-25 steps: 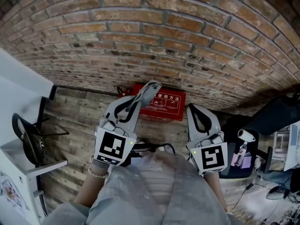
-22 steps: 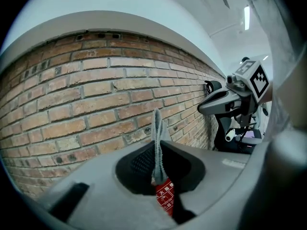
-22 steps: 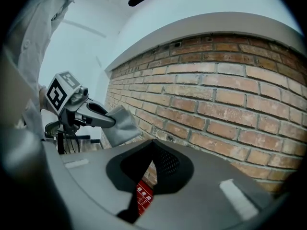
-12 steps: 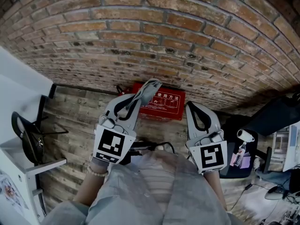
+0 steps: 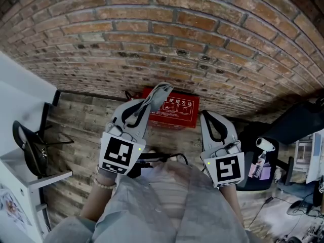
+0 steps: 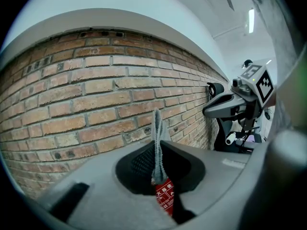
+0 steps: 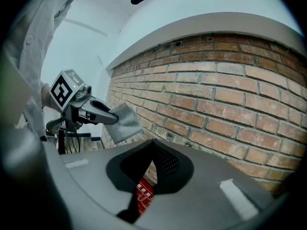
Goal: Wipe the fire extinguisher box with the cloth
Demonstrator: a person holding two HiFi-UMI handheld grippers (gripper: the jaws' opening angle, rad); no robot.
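Note:
A red fire extinguisher box (image 5: 174, 109) with white print stands on the wooden floor against the brick wall (image 5: 162, 39). My left gripper (image 5: 148, 101) is shut on a grey cloth (image 5: 158, 94), which hangs over the box's left part. In the left gripper view the cloth (image 6: 157, 143) sticks up between the jaws, with the box (image 6: 164, 200) below it. My right gripper (image 5: 209, 118) is shut on nothing, beside the box's right end. In the right gripper view, the box (image 7: 144, 195) shows through the jaws and the left gripper (image 7: 98, 113) with the cloth (image 7: 123, 122) is on the left.
A black chair (image 5: 31, 147) and a white cabinet (image 5: 20, 100) stand at the left. Dark furniture (image 5: 298, 123) and a bottle (image 5: 262, 162) are at the right. Black cables (image 5: 167, 158) lie on the floor near the person's body.
The left gripper has lifted slightly up and toward the wall with the cloth. The right gripper has barely moved.

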